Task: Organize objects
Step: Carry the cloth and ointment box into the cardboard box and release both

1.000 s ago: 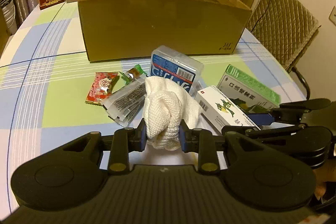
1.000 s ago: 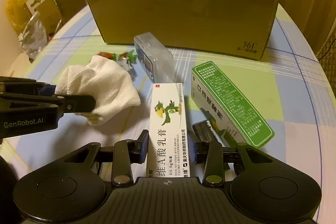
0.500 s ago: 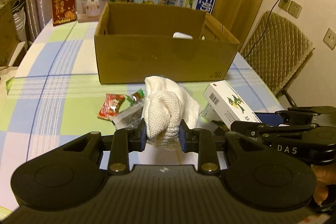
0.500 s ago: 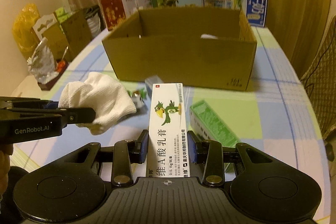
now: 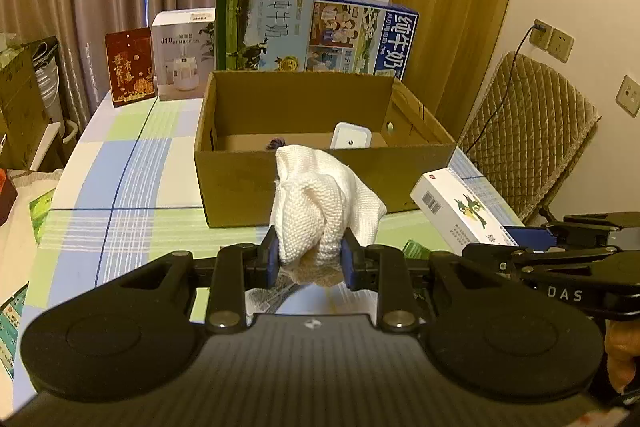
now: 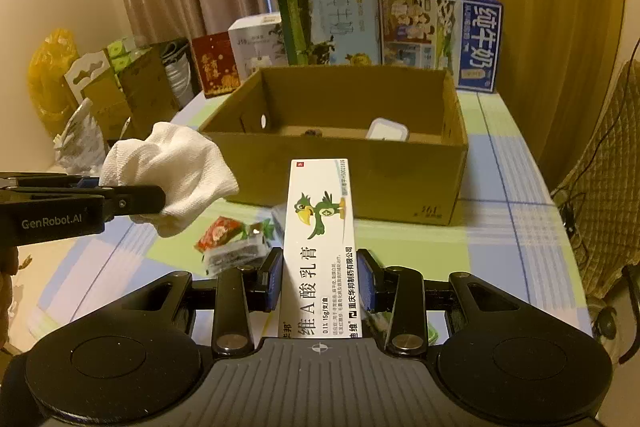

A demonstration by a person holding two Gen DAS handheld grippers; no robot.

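Item 1: left gripper (image 5: 307, 258), clamped on a bunched white cloth (image 5: 320, 203). We carry it clear of the table (image 5: 120, 187), short of the open cardboard box (image 5: 320, 183), in our judgement so it can drop in over the near wall.

Item 2: right gripper (image 6: 320, 277), closed on a white ointment carton (image 6: 322, 239), long axis pointing toward the box, likely bound for the same place. Legible on it: "维A酸乳膏", "15g", a green bird logo.

Item 3: the box already holds a white container (image 6: 387, 129) and a small dark object we cannot identify.

Item 4: snack packets (image 6: 232, 239) lie on the table, unsorted.

Other writing: "GenRobot.AI" and "DAS" on the tools; "纯牛奶" on a milk carton (image 5: 362, 39); "J10" on a white box (image 5: 184, 55).
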